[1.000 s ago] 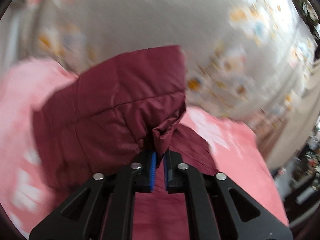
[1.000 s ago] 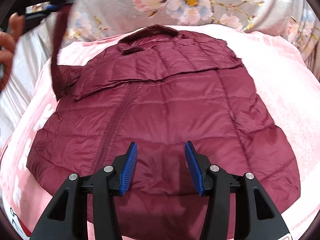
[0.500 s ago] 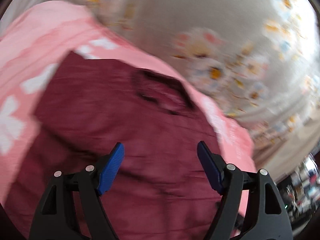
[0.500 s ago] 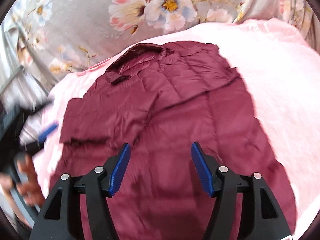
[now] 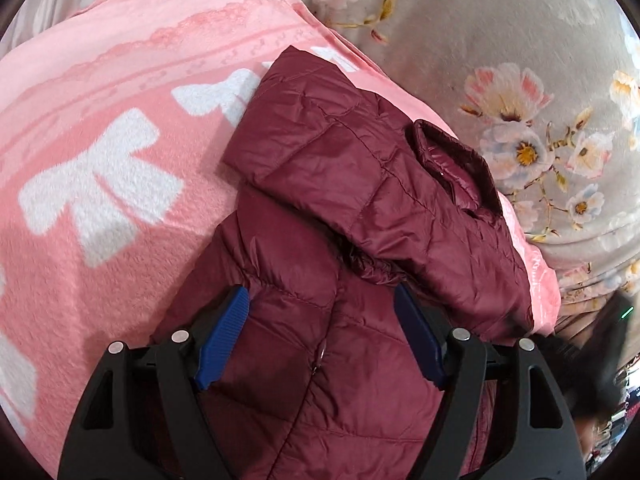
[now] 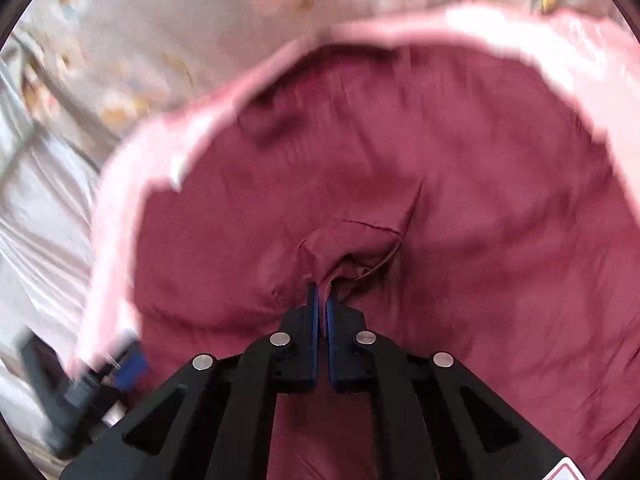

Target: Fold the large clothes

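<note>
A maroon quilted jacket [image 5: 360, 208] lies on a pink blanket [image 5: 100, 128], its sleeve folded across the body and its collar [image 5: 452, 152] toward the floral sheet. My left gripper [image 5: 322, 332] is open, its blue pads [image 5: 224, 332] straddling the jacket fabric close above it. In the blurred right wrist view my right gripper [image 6: 321, 300] is shut on a pinched fold of the jacket [image 6: 440, 168]. The left gripper [image 6: 120, 368] shows at the lower left there.
A grey sheet with flower print [image 5: 520, 100] lies beyond the blanket. White bow shapes [image 5: 100, 188] pattern the blanket. Pale striped bedding [image 6: 36, 208] lies at the left in the right wrist view.
My left gripper let go of the sleeve, which now lies folded over the jacket, and hovers open. My right gripper moved down and closed on the jacket fabric.
</note>
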Action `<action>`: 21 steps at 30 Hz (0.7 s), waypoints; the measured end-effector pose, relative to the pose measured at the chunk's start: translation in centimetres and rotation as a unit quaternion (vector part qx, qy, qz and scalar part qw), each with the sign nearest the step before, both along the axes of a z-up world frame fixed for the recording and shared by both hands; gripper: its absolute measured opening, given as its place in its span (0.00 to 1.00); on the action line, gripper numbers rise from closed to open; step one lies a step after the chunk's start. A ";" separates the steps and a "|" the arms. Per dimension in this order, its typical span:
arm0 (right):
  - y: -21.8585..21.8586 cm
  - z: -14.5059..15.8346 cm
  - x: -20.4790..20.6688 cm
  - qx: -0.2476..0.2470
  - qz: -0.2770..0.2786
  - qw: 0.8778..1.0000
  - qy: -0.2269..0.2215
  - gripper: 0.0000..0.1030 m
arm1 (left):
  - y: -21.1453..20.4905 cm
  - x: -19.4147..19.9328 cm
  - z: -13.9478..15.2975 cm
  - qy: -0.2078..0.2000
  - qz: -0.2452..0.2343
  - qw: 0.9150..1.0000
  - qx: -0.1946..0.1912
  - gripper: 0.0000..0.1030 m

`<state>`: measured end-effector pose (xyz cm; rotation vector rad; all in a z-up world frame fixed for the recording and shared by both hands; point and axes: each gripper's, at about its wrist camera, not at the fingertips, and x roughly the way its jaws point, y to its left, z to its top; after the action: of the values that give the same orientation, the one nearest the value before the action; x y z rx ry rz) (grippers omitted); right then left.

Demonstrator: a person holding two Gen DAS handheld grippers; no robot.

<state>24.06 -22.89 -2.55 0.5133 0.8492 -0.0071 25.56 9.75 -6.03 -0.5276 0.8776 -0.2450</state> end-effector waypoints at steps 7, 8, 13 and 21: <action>-3.6 14.7 1.6 -0.147 -0.033 0.981 -0.126 0.03 | 2.5 1.6 1.0 0.011 0.018 0.993 -0.117 0.70; -4.0 15.3 2.0 -0.165 -0.033 0.978 -0.125 0.03 | 2.7 2.2 1.3 0.012 0.020 0.991 -0.132 0.70; -6.0 14.9 3.5 -0.198 -0.029 0.974 -0.102 0.03 | 2.1 6.4 2.8 0.020 0.021 0.985 -0.173 0.70; -8.3 11.7 3.6 -0.186 -0.004 0.979 -0.077 0.03 | 0.2 12.3 0.6 0.076 0.038 0.986 -0.141 0.09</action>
<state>27.64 -31.16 9.19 0.1620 0.6726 -0.1304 37.86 9.92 -5.40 -0.8515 0.9739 -0.2636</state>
